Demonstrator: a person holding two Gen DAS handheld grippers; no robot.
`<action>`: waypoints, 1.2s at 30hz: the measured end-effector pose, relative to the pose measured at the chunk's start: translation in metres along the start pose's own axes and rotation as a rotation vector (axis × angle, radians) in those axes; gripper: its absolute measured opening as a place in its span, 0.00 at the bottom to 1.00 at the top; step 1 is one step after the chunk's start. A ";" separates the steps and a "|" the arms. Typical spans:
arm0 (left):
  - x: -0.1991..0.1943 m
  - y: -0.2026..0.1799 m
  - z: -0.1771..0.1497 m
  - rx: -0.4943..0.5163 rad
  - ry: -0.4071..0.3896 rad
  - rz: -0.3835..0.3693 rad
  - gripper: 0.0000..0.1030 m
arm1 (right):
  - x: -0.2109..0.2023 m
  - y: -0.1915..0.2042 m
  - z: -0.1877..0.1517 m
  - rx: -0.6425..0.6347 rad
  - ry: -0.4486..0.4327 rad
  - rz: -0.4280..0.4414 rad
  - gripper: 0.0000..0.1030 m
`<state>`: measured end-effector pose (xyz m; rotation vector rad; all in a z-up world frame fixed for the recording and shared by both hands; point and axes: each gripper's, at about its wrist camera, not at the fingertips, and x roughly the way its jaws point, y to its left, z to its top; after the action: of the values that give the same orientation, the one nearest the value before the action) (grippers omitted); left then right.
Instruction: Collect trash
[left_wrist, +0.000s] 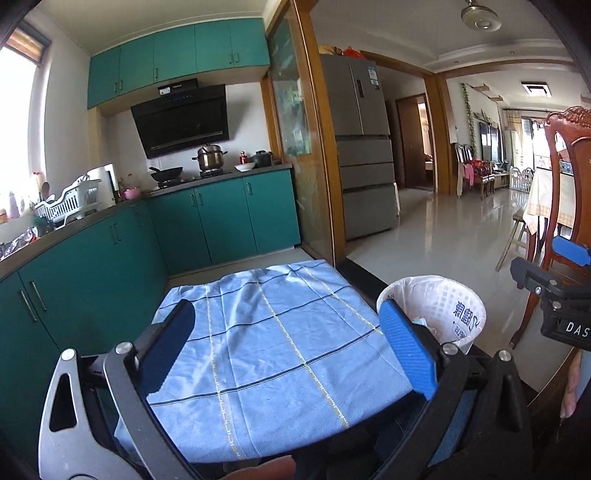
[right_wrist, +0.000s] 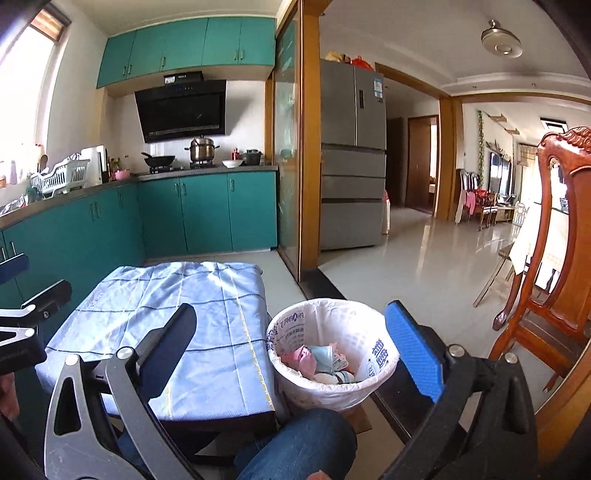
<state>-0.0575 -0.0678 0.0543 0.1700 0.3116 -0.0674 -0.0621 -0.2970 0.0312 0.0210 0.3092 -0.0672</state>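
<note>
Right wrist view: trash (right_wrist: 325, 360) is lying inside the bin (right_wrist: 373, 332), just beside the tabletop (right_wrist: 207, 306). Left tool (left_wrist: 284, 354) and right tool (right_wrist: 295, 354) are both hanging wide open, gripping nothing.

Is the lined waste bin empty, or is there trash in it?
Not empty: the bin holds crumpled pink, teal and white scraps at its bottom, well below the rim.

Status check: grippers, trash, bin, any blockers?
Left gripper and right gripper open, empty. Trash in lined bin beside blue-clothed table. Nothing in the way.
</note>
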 end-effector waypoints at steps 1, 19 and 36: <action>-0.003 0.000 0.000 0.001 -0.004 0.002 0.97 | -0.003 0.000 0.000 0.004 -0.006 0.000 0.97; -0.023 0.006 -0.002 -0.008 -0.039 0.002 0.97 | -0.019 0.013 -0.007 -0.031 -0.036 -0.040 0.97; -0.023 0.008 -0.004 -0.008 -0.041 0.001 0.97 | -0.023 0.018 -0.007 -0.042 -0.038 -0.046 0.97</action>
<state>-0.0798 -0.0589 0.0592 0.1606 0.2708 -0.0682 -0.0850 -0.2773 0.0315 -0.0290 0.2730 -0.1065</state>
